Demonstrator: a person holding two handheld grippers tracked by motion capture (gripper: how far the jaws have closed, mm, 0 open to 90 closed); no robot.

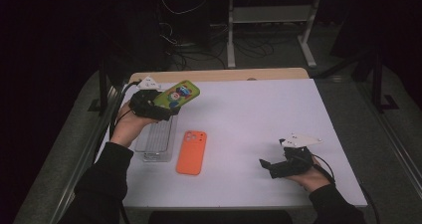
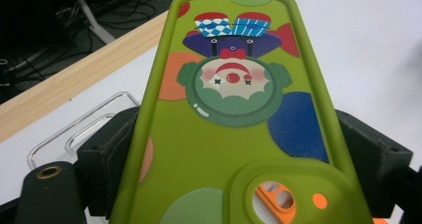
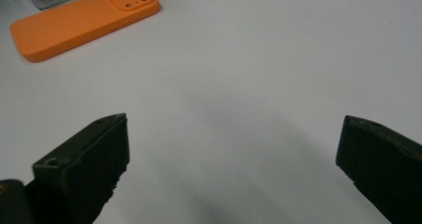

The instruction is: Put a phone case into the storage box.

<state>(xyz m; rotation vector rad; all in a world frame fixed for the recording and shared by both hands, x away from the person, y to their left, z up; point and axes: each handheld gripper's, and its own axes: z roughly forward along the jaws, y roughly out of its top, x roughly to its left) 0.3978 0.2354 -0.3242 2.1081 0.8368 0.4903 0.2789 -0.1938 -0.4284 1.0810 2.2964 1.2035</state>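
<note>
My left gripper (image 1: 152,106) is held up over the table's left side and is shut on a green phone case (image 1: 177,95) printed with a clown face and coloured dots. In the left gripper view the green case (image 2: 234,114) runs lengthwise between the two black jaws of the left gripper (image 2: 239,152), which press on its long edges. An orange phone case (image 1: 191,152) lies flat on the white table, camera cut-out at the far end. Low near the front right, my right gripper (image 1: 275,166) stands open with nothing between its jaws; the same gripper (image 3: 234,159) points toward the orange case (image 3: 84,17).
A clear plastic tray (image 1: 157,140) rests on the table under the left hand, beside the orange case. A wooden strip (image 1: 224,75) borders the table's far edge. Beyond it are a dark floor, cables and a white desk frame (image 1: 271,15).
</note>
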